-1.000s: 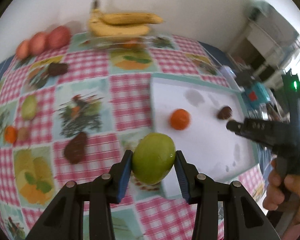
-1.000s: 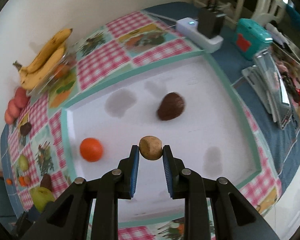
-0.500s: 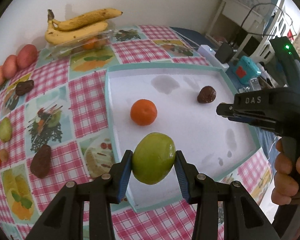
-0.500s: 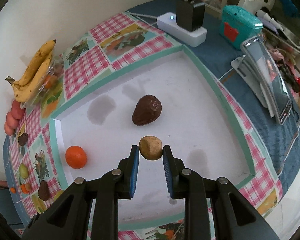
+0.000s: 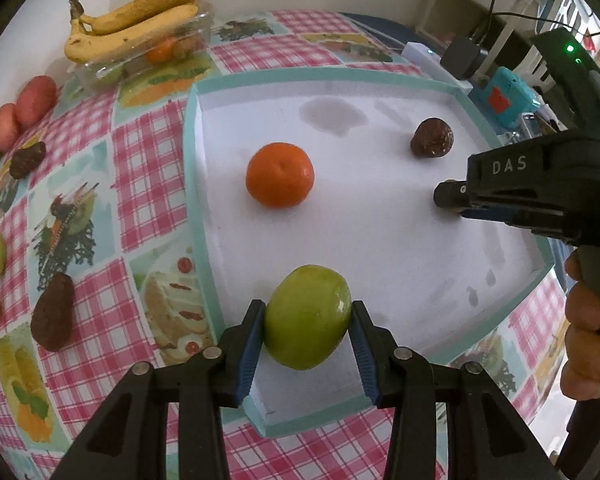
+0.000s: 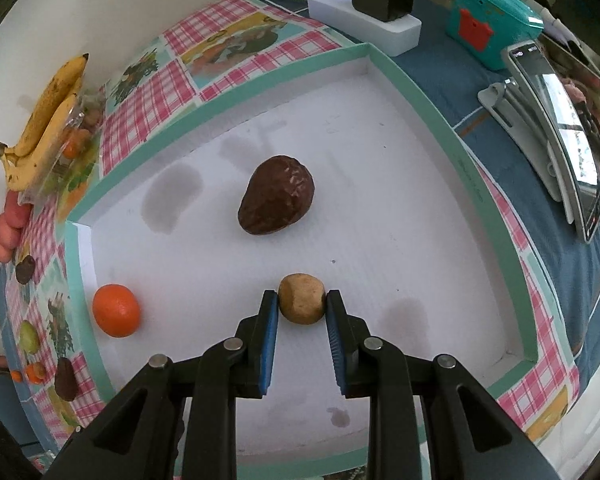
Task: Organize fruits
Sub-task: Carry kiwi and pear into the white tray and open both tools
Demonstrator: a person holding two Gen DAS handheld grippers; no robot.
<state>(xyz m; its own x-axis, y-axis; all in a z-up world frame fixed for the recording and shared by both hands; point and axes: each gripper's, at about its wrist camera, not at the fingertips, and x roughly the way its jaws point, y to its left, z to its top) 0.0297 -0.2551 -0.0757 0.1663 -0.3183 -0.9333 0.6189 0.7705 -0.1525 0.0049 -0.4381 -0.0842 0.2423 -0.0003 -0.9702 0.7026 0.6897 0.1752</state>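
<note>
Both grippers are black plastic with silver screws; the left gripper [image 5: 309, 330] and right gripper [image 6: 302, 308] have ribbed blue fingers [image 5: 249, 344]. The right body reads "DAS", with what seems a green light.

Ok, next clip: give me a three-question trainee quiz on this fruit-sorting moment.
1. True or false: the left gripper holds a green fruit.
2. Which fruits already lie loose in the white tray? A) two bananas B) an orange and a dark brown fruit C) three red ones
3. Fill in: the right gripper grips a small ____ fruit.

Key: 1 true; 2 B; 3 tan.
</note>
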